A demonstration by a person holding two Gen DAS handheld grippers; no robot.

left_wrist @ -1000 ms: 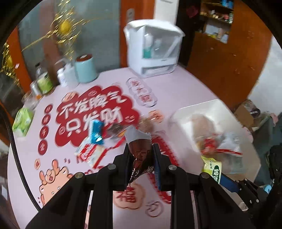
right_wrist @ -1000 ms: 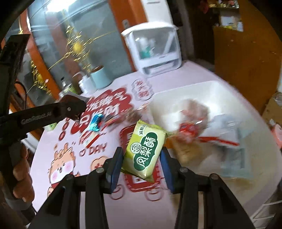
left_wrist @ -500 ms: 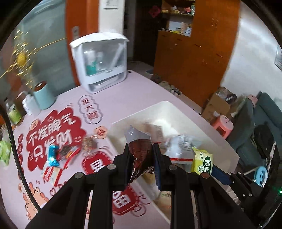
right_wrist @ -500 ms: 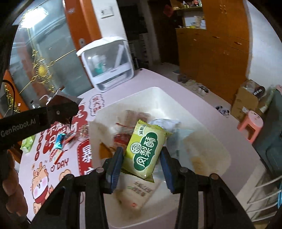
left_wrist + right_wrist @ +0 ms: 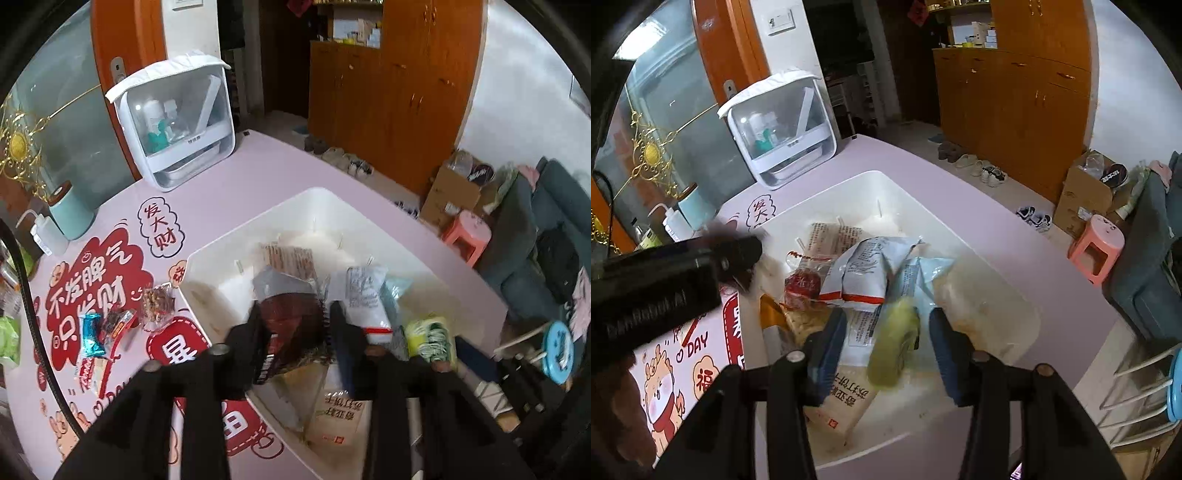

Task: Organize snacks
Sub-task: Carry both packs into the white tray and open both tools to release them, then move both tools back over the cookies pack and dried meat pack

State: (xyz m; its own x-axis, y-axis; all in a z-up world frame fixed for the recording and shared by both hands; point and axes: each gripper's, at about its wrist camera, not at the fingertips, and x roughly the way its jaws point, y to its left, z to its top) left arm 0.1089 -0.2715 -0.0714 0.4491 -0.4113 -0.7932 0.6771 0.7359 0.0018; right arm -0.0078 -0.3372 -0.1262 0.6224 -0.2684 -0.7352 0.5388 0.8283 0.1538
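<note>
A white bin (image 5: pixel 325 199) on the pink table holds several snack packets; it also shows in the right wrist view (image 5: pixel 882 184). My left gripper (image 5: pixel 295 325) hangs over the bin with its jaws spread, and a dark red snack packet (image 5: pixel 291 325) sits loose between them. My right gripper (image 5: pixel 886 336) is open over the bin, and a blurred green packet (image 5: pixel 894 347) is between its fingers, apart from both pads. That green packet also shows in the left wrist view (image 5: pixel 430 338). Loose snacks (image 5: pixel 107 328) lie on the table left of the bin.
A white lidded cabinet (image 5: pixel 177 122) stands at the table's far side, with a teal canister (image 5: pixel 70 214) and a squeeze bottle (image 5: pixel 46 232) to its left. A pink stool (image 5: pixel 467 236) and a cardboard box (image 5: pixel 450 195) stand on the floor at the right.
Both grippers have moved further over the bin and opened. The green packet has left the right pads and is blurred in motion. The dark red packet is loose between the left jaws.
</note>
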